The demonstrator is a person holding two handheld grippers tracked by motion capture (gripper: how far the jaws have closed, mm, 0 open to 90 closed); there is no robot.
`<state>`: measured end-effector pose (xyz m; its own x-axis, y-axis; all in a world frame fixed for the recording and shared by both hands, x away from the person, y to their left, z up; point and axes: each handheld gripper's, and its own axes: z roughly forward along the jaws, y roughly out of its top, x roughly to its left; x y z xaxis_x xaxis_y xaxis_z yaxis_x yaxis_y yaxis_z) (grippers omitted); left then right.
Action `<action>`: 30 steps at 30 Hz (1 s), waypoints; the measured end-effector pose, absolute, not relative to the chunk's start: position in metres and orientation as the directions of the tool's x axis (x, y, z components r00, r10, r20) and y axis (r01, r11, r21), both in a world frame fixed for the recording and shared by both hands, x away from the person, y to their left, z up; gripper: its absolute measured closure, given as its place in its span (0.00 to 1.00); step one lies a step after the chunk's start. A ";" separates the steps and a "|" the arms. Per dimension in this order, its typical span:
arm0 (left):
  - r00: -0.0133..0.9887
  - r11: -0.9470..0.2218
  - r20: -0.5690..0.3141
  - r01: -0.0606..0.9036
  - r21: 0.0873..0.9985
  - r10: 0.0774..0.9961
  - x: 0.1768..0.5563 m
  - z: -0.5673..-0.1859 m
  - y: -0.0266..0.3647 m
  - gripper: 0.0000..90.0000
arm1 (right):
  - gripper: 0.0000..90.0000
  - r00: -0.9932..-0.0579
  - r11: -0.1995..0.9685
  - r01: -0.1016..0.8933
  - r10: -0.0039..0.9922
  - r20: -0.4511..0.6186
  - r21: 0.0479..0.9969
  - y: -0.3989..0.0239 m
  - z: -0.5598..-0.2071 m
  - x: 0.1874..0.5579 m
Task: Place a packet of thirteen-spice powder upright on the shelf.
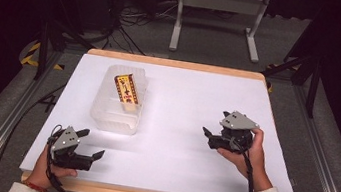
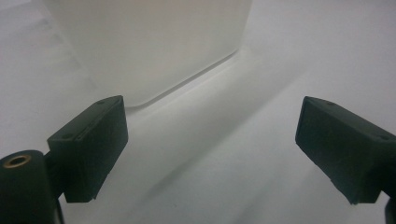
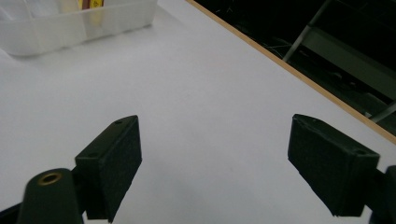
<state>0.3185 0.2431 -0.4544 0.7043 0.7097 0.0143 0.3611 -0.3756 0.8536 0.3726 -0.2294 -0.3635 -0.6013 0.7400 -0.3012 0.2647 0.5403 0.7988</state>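
— Toward the table's far-left quarter, what lies in the clear plastic tub (image 1: 117, 116)?

— A red-and-yellow snack packet (image 1: 126, 89) — it leans against the tub's far end, its long axis running roughly away from the person and tipped a little to the left. The tub itself lies lengthwise the same way on the white table (image 1: 177, 142).

— Which claw stands nearer?

— The left claw (image 1: 92, 144), by my reading. It rests at the near-left corner, with the tub just beyond it; in the left gripper view the tub's frosted wall (image 2: 154, 46) rises straight ahead of the black fingers (image 2: 91, 149), close but not touching. The jaws stand wide apart, with nothing between them.

— And the right claw (image 1: 207, 133)?

— Well apart from the tub, out on the right side of the table, pointing left toward it. Its fingers (image 3: 112, 163) are spread wide over bare table, nothing held; the tub (image 3: 70, 28) sits far off at the upper left of the right gripper view.

— So the packet lies where from each?

— Ahead and slightly right of the left claw — across the table from the right one.
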 end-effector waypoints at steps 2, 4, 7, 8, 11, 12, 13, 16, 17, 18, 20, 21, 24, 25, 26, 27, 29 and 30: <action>0.705 -0.376 0.014 0.361 0.854 0.709 0.319 -0.454 0.243 0.11 | 0.20 -0.603 0.548 0.269 0.737 -0.305 0.792 -0.235 -0.366 0.370; 0.706 -0.376 0.014 0.361 0.854 0.709 0.319 -0.454 0.243 0.11 | 0.20 -0.598 0.553 0.268 0.737 -0.314 0.789 -0.240 -0.368 0.366; 0.707 -0.380 0.018 0.358 0.853 0.707 0.319 -0.454 0.243 0.11 | 0.19 -0.598 0.555 0.269 0.737 -0.315 0.787 -0.244 -0.370 0.363; 0.708 -0.379 0.018 0.357 0.854 0.706 0.319 -0.454 0.242 0.11 | 0.19 -0.595 0.555 0.272 0.739 -0.316 0.786 -0.247 -0.371 0.362; 0.708 -0.381 0.018 0.358 0.852 0.706 0.319 -0.454 0.242 0.11 | 0.19 -0.595 0.558 0.277 0.739 -0.317 0.782 -0.253 -0.375 0.358; 0.707 -0.381 0.019 0.358 0.852 0.707 0.319 -0.454 0.242 0.11 | 0.19 -0.594 0.560 0.279 0.739 -0.318 0.780 -0.255 -0.376 0.356; 0.708 -0.382 0.018 0.359 0.852 0.706 0.319 -0.454 0.242 0.11 | 0.18 -0.596 0.565 0.281 0.737 -0.320 0.776 -0.257 -0.377 0.355; 0.708 -0.380 0.016 0.360 0.852 0.706 0.319 -0.455 0.242 0.11 | 0.18 -0.598 0.566 0.286 0.736 -0.318 0.773 -0.265 -0.382 0.350; 0.709 -0.382 0.016 0.361 0.851 0.706 0.319 -0.454 0.242 0.11 | 0.18 -0.598 0.567 0.291 0.737 -0.316 0.770 -0.267 -0.383 0.349; 0.709 -0.381 0.015 0.360 0.852 0.705 0.319 -0.455 0.242 0.11 | 0.18 -0.594 0.568 0.293 0.738 -0.319 0.769 -0.270 -0.385 0.347; 0.709 -0.382 0.016 0.361 0.851 0.705 0.319 -0.454 0.242 0.11 | 0.17 -0.591 0.569 0.294 0.740 -0.322 0.767 -0.277 -0.389 0.342; 0.710 -0.381 0.015 0.360 0.851 0.704 0.319 -0.455 0.242 0.11 | 0.17 -0.587 0.567 0.296 0.743 -0.322 0.769 -0.278 -0.390 0.341; 0.711 -0.382 0.018 0.357 0.853 0.703 0.320 -0.454 0.241 0.11 | 0.17 -0.586 0.571 0.303 0.743 -0.323 0.763 -0.286 -0.396 0.336; 0.711 -0.382 0.018 0.356 0.853 0.703 0.320 -0.454 0.241 0.11 | 0.17 -0.583 0.570 0.308 0.746 -0.323 0.761 -0.289 -0.398 0.334; 0.710 -0.378 0.014 0.359 0.853 0.704 0.320 -0.455 0.241 0.11 | 0.17 -0.584 0.572 0.309 0.745 -0.323 0.760 -0.291 -0.400 0.333; 0.710 -0.378 0.014 0.359 0.853 0.704 0.320 -0.455 0.241 0.11 | 0.17 -0.584 0.572 0.309 0.745 -0.323 0.760 -0.291 -0.400 0.333; 0.713 -0.383 0.017 0.356 0.853 0.701 0.320 -0.454 0.241 0.11 | 0.16 -0.577 0.560 0.319 0.755 -0.312 0.765 -0.301 -0.405 0.327; 0.713 -0.383 0.017 0.356 0.853 0.701 0.320 -0.454 0.241 0.11 | 0.16 -0.577 0.560 0.319 0.755 -0.312 0.765 -0.301 -0.405 0.327</action>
